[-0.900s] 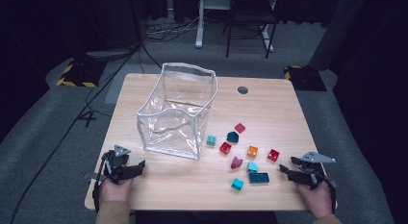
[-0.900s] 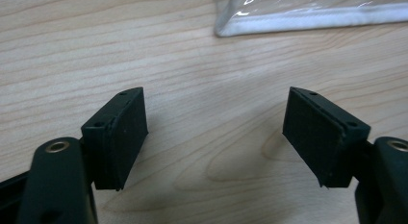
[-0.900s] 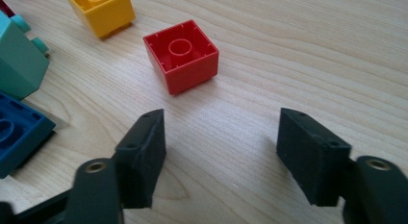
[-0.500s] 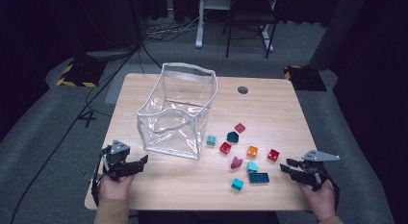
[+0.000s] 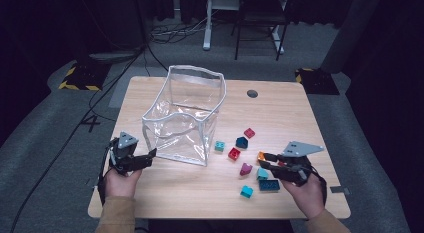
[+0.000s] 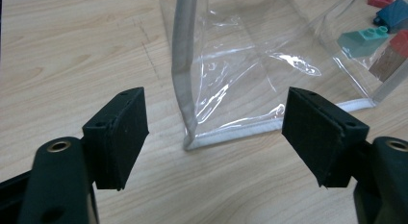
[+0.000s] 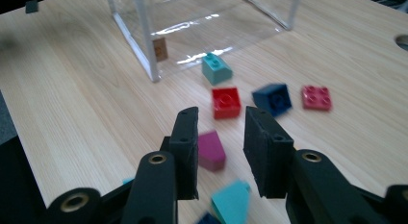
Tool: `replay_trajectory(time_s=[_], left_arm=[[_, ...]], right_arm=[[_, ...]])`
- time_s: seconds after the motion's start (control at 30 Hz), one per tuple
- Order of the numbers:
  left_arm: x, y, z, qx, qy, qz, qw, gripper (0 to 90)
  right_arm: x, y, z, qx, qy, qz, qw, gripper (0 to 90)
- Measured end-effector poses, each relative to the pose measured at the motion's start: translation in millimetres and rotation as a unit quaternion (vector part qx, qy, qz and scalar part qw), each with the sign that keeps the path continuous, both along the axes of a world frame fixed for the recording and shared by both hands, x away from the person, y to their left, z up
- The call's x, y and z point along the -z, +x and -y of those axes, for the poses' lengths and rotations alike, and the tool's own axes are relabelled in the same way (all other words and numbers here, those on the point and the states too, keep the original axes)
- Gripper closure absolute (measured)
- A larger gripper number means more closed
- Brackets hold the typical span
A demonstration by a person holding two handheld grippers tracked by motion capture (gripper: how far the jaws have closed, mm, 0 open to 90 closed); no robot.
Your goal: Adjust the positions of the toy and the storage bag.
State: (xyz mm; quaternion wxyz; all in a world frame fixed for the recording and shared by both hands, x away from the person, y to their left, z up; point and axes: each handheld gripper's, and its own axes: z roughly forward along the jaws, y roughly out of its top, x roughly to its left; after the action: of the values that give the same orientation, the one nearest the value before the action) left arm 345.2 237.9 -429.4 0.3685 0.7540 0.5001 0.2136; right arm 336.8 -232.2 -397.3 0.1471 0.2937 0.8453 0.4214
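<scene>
Blocks next to the floppy clear bag, nothing picked up yet

High view: my right gripper (image 5: 266, 160) hangs over the blocks right of the clear bag (image 5: 184, 115). Left gripper view: jaws spread wide at the bag's soft corner seam (image 6: 188, 108), which I'd pinch. Right gripper view: jaws part-open, empty, above the magenta block (image 7: 212, 150); looks light, hard, slick, so I'd grip its flat sides.

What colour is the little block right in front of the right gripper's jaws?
The block is magenta, a purplish pink. It shows best in the right gripper view, just beyond the right gripper.
</scene>
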Motion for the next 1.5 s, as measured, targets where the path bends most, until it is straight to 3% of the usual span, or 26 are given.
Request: replay_trajectory(time_s=[0.1, 0.2, 0.23, 0.3, 0.37, 0.4, 0.43, 0.53, 0.7, 0.8, 0.83, 0.87, 0.9, 1.0, 1.13, 1.23, 1.37, 1.43, 1.5], left_arm=[[1.4, 8.4, -1.7, -0.004, 0.005, -0.005, 1.0000, 27.7], [2.5, 11.7, -4.3, -0.003, 0.002, -0.005, 1.0000, 29.2], [2.8, 13.1, -6.2, 0.001, -0.002, -0.002, 1.0000, 33.6], [2.7, 13.5, -6.7, 0.006, -0.002, -0.001, 1.0000, 38.0], [3.5, 15.7, -6.3, 0.015, 0.002, 0.001, 0.9999, 51.4], [3.5, 15.7, -6.3, 0.015, 0.002, 0.001, 0.9999, 55.0], [5.4, 19.0, -6.5, 0.012, 0.006, -0.008, 0.9999, 59.1], [8.2, 21.1, -7.8, 0.012, 0.006, -0.017, 0.9998, 70.0], [8.0, 19.4, -9.8, 0.009, 0.016, -0.012, 0.9998, 82.8], [8.1, 17.8, -11.1, 0.014, 0.011, -0.013, 0.9998, 85.0], [7.8, 16.3, -10.5, 0.014, 0.014, -0.014, 0.9997, 86.1], [7.8, 16.3, -10.5, 0.014, 0.014, -0.014, 0.9997, 86.5], [7.7, 15.4, -10.0, 0.015, 0.015, -0.013, 0.9997, 86.8], [6.5, 9.7, -9.8, 0.020, 0.025, -0.014, 0.9994, 87.0], [6.8, -0.8, -6.8, 0.033, 0.017, -0.018, 0.9992, 87.1], [5.3, -14.8, 0.7, 0.048, 0.031, -0.018, 0.9982, 87.1], [6.9, -37.0, 6.8, 0.071, 0.004, -0.024, 0.9972, 87.2], [6.3, -52.4, 15.3, 0.085, 0.008, -0.027, 0.9960, 87.2], [6.0, -56.8, 19.3, 0.090, 0.013, -0.025, 0.9955, 87.2]], right_arm=[[-2.6, 6.0, -32.1, -0.016, -0.005, 0.002, 0.9999, 66.0], [-2.8, 8.8, -48.5, -0.022, -0.003, 0.006, 0.9997, 64.4], [-1.6, 12.0, -65.0, -0.027, 0.000, 0.003, 0.9996, 61.4], [-0.4, 13.6, -73.7, -0.028, -0.002, 0.006, 0.9996, 59.5], [3.9, 18.9, -99.9, -0.031, -0.013, 0.015, 0.9993, 58.3], [3.9, 18.9, -99.9, -0.031, -0.013, 0.015, 0.9993, 58.3], [7.0, 23.5, -115.2, -0.035, -0.017, 0.018, 0.9991, 58.3], [11.3, 28.9, -127.5, -0.031, -0.026, 0.016, 0.9991, 59.0], [23.3, 42.6, -147.9, -0.024, -0.039, 0.001, 0.9990, 61.9], [27.4, 47.1, -158.1, -0.025, -0.042, -0.010, 0.9987, 66.8], [30.0, 48.9, -164.2, -0.024, -0.058, -0.011, 0.9980, 78.0], [30.0, 48.9, -164.2, -0.024, -0.058, -0.011, 0.9980, 78.0], [31.1, 50.5, -166.2, -0.021, -0.065, -0.016, 0.9975, 85.6], [30.5, 49.6, -163.8, -0.019, -0.063, -0.022, 0.9976, 86.9], [31.3, 42.6, -152.1, -0.030, -0.050, -0.031, 0.9978, 87.1], [31.5, 33.0, -142.0, -0.039, -0.042, -0.042, 0.9975, 87.0], [32.0, 15.3, -126.3, -0.052, -0.036, -0.047, 0.9969, 86.9], [33.1, 1.6, -112.2, -0.059, -0.028, -0.050, 0.9966, 86.9], [33.5, -2.8, -107.2, -0.061, -0.025, -0.051, 0.9965, 86.9]])
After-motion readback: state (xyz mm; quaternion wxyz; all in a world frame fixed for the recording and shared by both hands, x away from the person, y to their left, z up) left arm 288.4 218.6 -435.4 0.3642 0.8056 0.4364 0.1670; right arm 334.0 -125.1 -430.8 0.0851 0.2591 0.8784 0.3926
